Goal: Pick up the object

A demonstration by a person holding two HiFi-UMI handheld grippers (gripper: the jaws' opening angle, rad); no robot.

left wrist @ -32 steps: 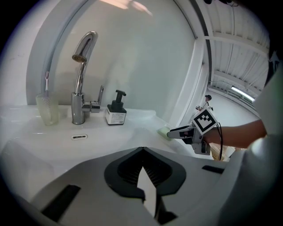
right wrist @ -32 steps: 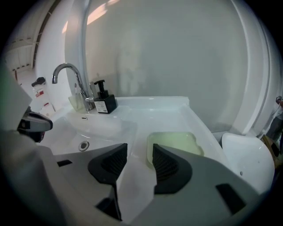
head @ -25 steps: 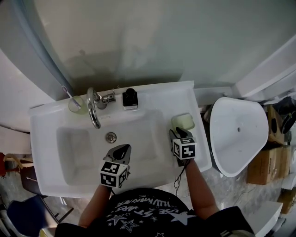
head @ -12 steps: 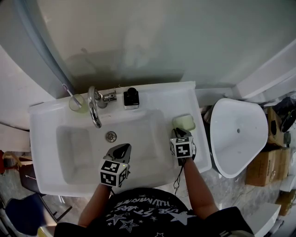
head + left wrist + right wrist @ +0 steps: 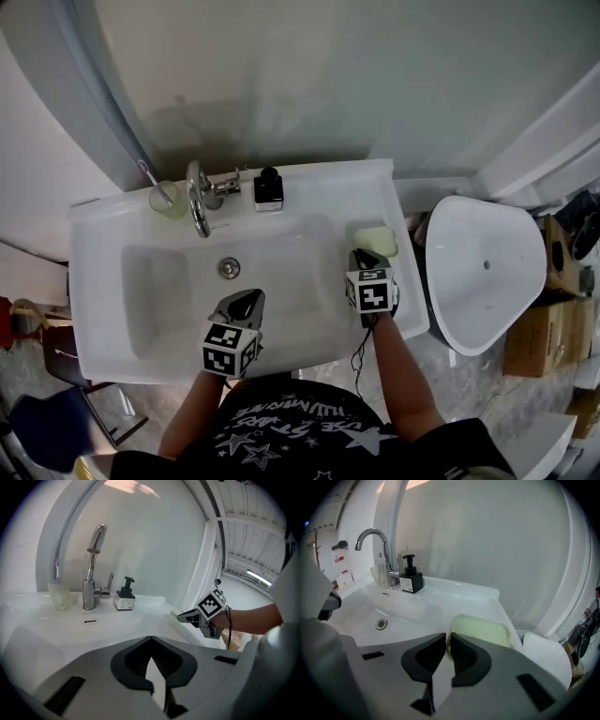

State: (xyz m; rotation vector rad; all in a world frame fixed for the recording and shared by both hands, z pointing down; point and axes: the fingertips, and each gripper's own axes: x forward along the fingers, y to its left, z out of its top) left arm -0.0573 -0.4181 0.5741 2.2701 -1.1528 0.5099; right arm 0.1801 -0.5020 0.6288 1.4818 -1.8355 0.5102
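A pale green soap dish lies on the right ledge of the white sink; in the right gripper view the soap dish sits just beyond the jaws. My right gripper is at the dish's near rim; its jaws have just been closing and now pinch that thin rim between the pads. My left gripper hangs over the basin's front part, shut with nothing in it. From the left gripper view, the right gripper shows at the sink's right edge.
A chrome faucet, a black soap dispenser and a cup holding a toothbrush stand along the sink's back ledge. The drain is mid-basin. A white tub and cardboard boxes stand to the right.
The right gripper's jaws have closed onto the soap dish's near rim. The left gripper has kept roughly its place over the basin.
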